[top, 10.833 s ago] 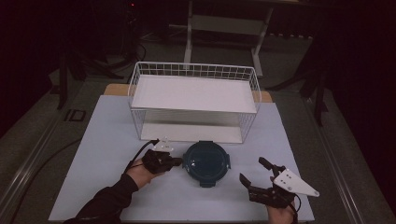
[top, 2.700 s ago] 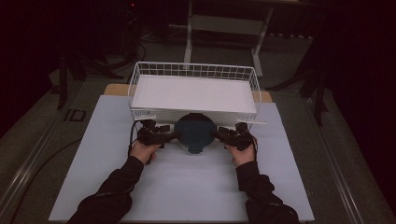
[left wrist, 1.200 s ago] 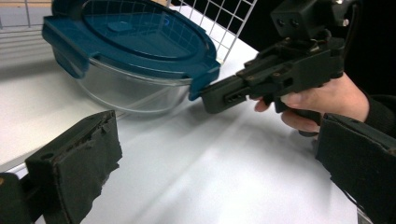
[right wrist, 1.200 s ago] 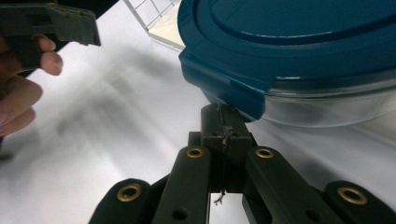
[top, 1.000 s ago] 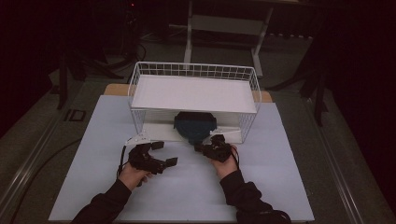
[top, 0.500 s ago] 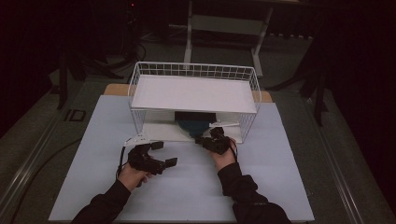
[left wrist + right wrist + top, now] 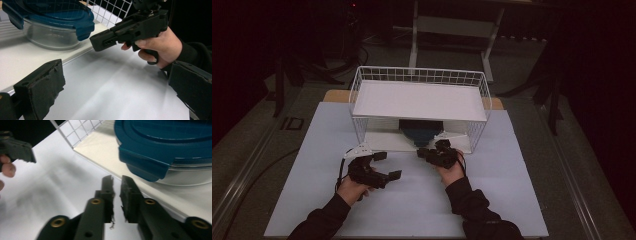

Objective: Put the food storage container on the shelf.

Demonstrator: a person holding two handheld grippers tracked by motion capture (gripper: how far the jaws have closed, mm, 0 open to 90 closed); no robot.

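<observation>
Up close, the right gripper view shows the container (image 7: 175, 152) as clear glass under a blue clip lid, resting on the wire basket's (image 7: 419, 85) lower white shelf; from above it is a dark shape. Right gripper (image 7: 117, 195) lies low before it, fingers having just parted to a narrow, empty gap. Left gripper (image 7: 387, 166) rests on the surface (image 7: 512, 200), fingers wide.

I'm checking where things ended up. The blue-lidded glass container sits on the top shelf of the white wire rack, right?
Not quite: the container sits on the lower shelf of the white wire rack, under the top shelf, as the high view shows.
</observation>
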